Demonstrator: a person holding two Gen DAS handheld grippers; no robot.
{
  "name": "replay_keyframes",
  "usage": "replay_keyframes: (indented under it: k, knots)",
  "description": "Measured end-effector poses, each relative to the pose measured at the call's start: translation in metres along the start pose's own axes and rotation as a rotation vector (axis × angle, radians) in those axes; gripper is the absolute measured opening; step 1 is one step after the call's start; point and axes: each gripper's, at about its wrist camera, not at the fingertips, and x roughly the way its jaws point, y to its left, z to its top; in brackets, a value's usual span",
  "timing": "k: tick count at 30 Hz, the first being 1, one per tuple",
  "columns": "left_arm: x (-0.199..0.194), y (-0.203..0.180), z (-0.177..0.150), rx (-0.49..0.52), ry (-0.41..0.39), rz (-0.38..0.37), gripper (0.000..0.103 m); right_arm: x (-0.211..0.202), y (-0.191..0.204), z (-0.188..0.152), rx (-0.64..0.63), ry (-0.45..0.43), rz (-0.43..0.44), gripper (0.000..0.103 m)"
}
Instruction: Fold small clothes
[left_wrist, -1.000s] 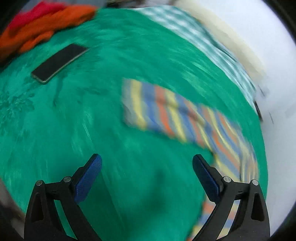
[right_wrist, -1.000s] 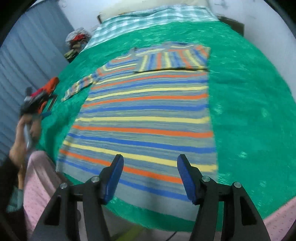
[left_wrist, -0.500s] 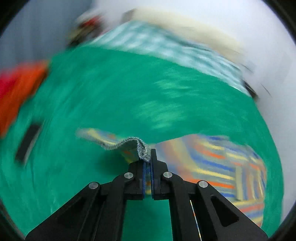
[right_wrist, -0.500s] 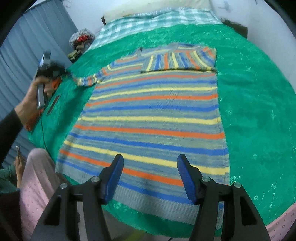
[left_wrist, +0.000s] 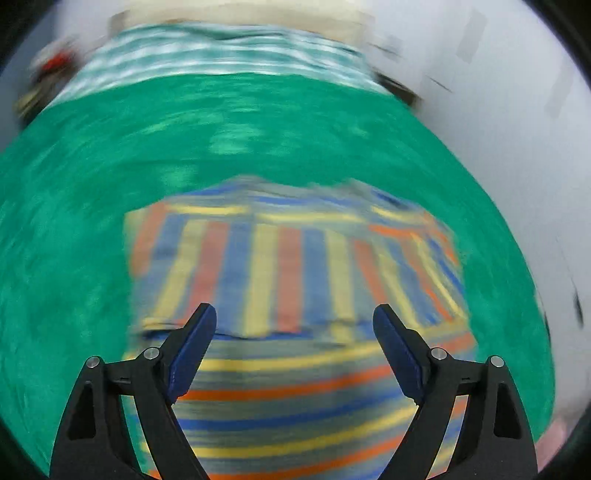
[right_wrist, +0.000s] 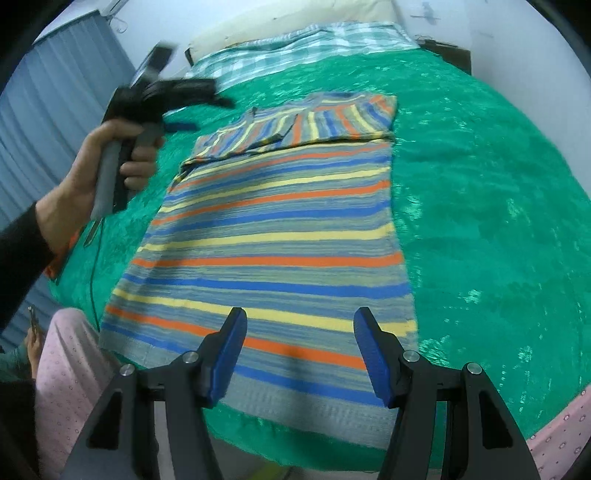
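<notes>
Sweater (right_wrist: 273, 236) hem shows only behind right tool (right_wrist: 299, 343), half-open, empty; left tool (left_wrist: 293, 345) opening, empty

The striped knitted sweater (right_wrist: 273, 236) lies flat on the green bedspread (right_wrist: 480, 221) ahead of the right claw (right_wrist: 299, 354); both sleeves lie folded across its far end, the checked pillow (right_wrist: 295, 48) beyond.

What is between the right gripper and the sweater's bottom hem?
Nothing visible. The right gripper hangs open directly over the hem of the striped sweater, which lies flat on the green bedspread. The left gripper is up by the folded sleeves.
</notes>
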Motion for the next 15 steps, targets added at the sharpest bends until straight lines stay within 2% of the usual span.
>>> replay_keyframes:
  k: [2, 3, 4, 5, 6, 7, 8, 9, 11, 13, 15]
  knots:
    - [-0.004, 0.031, 0.000, -0.079, -0.021, 0.063, 0.088, 0.003, -0.002, 0.000, 0.008, 0.011, 0.007, 0.060]
    - [0.000, 0.046, 0.001, -0.088, -0.025, 0.115, 0.088, 0.006, -0.002, 0.001, 0.007, 0.018, 0.011, 0.060]
    - [0.011, 0.057, -0.002, -0.064, 0.003, 0.202, 0.088, 0.009, -0.001, 0.002, 0.001, 0.022, 0.013, 0.060]
    - [0.025, 0.063, -0.007, -0.042, 0.045, 0.266, 0.088, 0.010, 0.001, 0.003, -0.006, 0.024, 0.013, 0.060]
    - [0.051, 0.077, -0.019, -0.003, 0.154, 0.393, 0.074, 0.011, 0.003, 0.004, -0.016, 0.025, 0.013, 0.060]
    - [0.062, 0.085, -0.026, 0.006, 0.200, 0.422, 0.072, 0.012, 0.004, 0.004, -0.021, 0.026, 0.013, 0.060]
    - [0.063, 0.095, -0.032, -0.015, 0.203, 0.376, 0.073, 0.012, 0.005, 0.005, -0.022, 0.026, 0.011, 0.060]
    - [0.049, 0.105, -0.036, -0.056, 0.162, 0.354, 0.075, 0.011, 0.004, 0.005, -0.019, 0.024, 0.005, 0.060]
    - [0.024, 0.118, -0.040, -0.095, 0.131, 0.350, 0.078, 0.008, 0.001, 0.004, -0.012, 0.016, -0.007, 0.060]
    - [-0.011, 0.132, -0.047, -0.116, 0.086, 0.294, 0.083, 0.006, -0.004, 0.004, -0.001, 0.008, -0.027, 0.060]
    - [-0.052, 0.143, -0.064, -0.137, 0.044, 0.275, 0.085, 0.004, -0.010, 0.007, 0.014, -0.005, -0.043, 0.060]
